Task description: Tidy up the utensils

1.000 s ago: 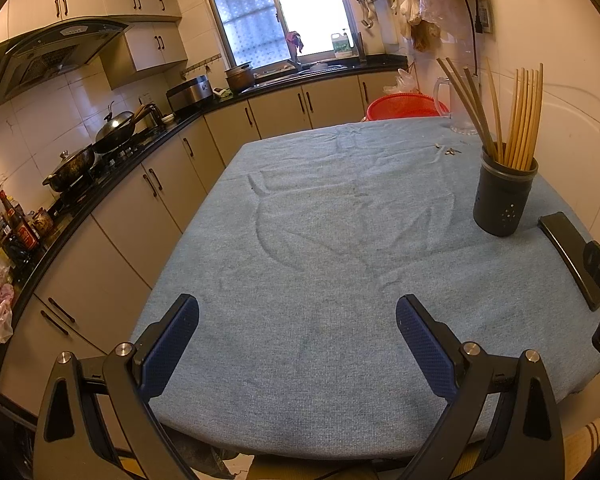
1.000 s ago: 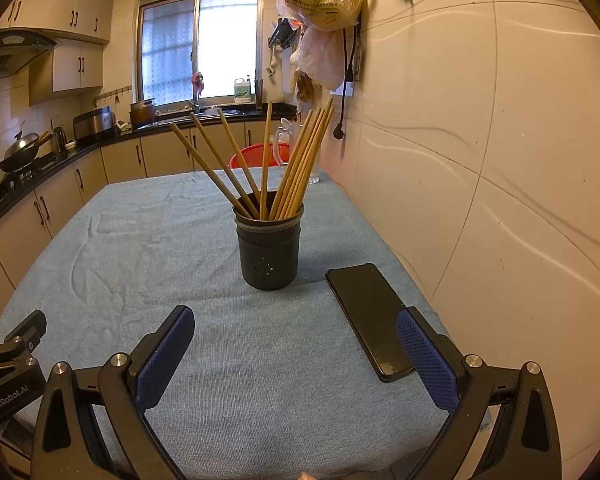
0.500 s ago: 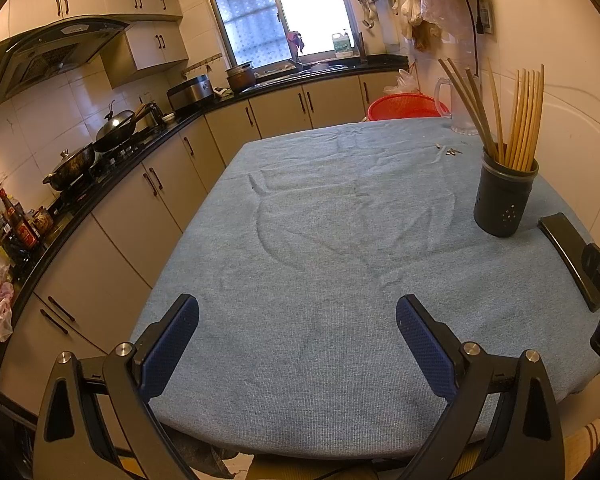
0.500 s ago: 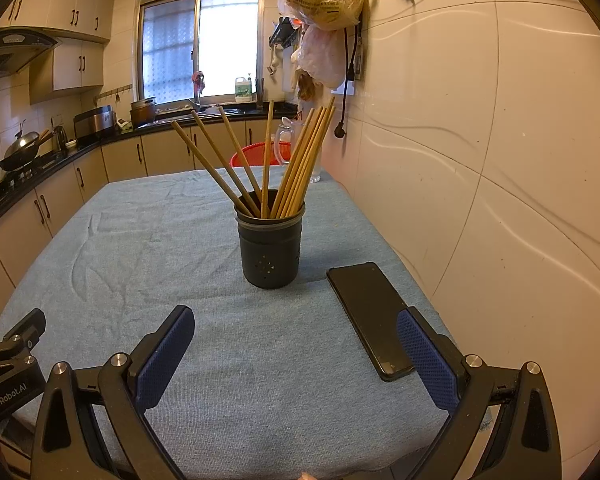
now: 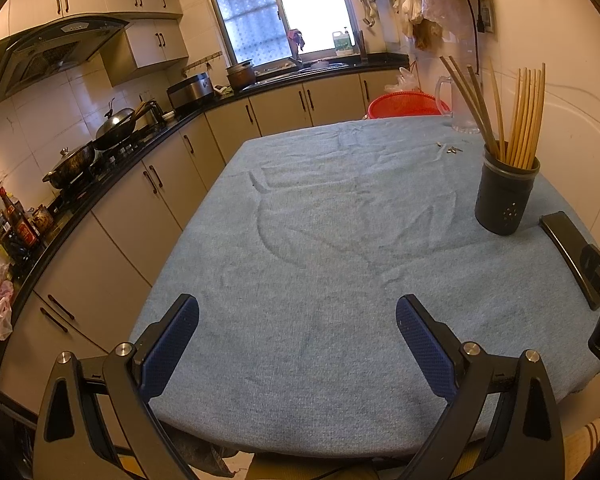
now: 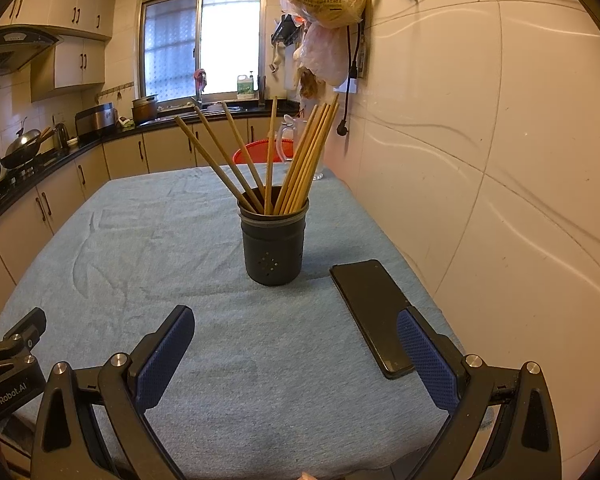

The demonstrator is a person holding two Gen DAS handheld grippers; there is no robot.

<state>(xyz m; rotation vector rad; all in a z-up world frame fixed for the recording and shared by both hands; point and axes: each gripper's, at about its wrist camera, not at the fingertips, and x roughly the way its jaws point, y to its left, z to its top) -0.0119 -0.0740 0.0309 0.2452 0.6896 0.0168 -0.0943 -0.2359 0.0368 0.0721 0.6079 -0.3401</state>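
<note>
Your left gripper [image 5: 298, 330] spread, empty, over counter [image 5: 320, 240] near edge. Your right gripper [image 6: 294, 338] spread, empty. Holder [image 6: 274, 246] with chopsticks [image 6: 300, 160] ahead, upright. Phone [image 6: 370, 312] beside it, near wall; right view shows it whole.

Chopsticks [image 6: 296, 160] stand in a holder [image 6: 274, 248] on a cloth-covered table [image 6: 160, 240].
A phone [image 6: 370, 312] lies just right of the holder; a basket [image 6: 256, 152] and a jug [image 5: 458, 104] sit behind, by the wall.

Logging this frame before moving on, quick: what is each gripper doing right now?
Left gripper: open, holding nothing, above the blue tablecloth.
Right gripper: open, holding nothing, short of the chopstick holder.
</note>
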